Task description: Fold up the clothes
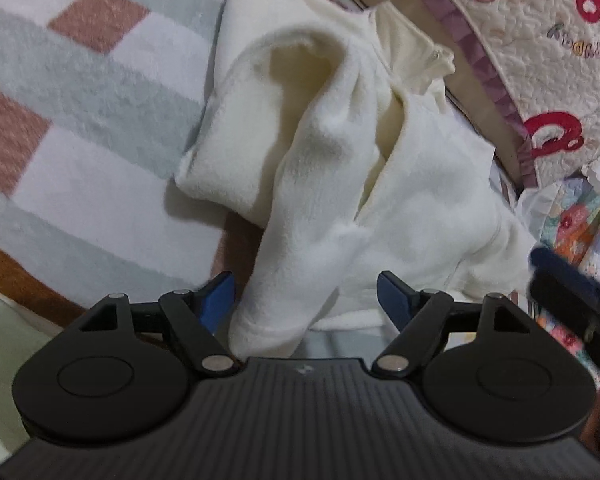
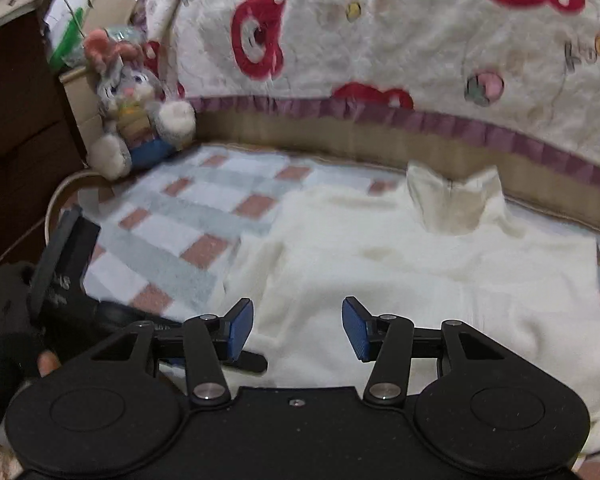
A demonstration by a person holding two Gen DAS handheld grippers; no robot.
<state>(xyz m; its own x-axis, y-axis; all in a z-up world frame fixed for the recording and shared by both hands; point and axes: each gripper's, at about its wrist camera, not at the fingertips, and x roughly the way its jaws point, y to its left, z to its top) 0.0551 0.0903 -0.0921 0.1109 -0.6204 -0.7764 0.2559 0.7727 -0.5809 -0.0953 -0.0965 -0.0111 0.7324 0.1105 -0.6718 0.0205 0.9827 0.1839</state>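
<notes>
A cream fleece garment (image 1: 340, 152) lies partly folded on a checked blanket (image 1: 80, 92). One sleeve (image 1: 296, 264) runs down toward the camera and passes between the fingers of my left gripper (image 1: 306, 300). That gripper is open and its blue pads do not pinch the sleeve. In the right wrist view the same garment (image 2: 420, 272) is spread flat, its collar (image 2: 452, 200) toward the back wall. My right gripper (image 2: 298, 328) hovers open over the garment's near edge with nothing between its fingers. The left gripper's body (image 2: 68, 272) shows at the left, held by a gloved hand (image 2: 4, 360).
A quilt with red bear prints (image 2: 380, 20) and purple trim (image 2: 420, 120) hangs along the back. A plush rabbit (image 2: 136, 116) sits in the far left corner beside a dark wooden cabinet (image 2: 16, 120). Floral cloth (image 1: 580, 232) lies right of the garment.
</notes>
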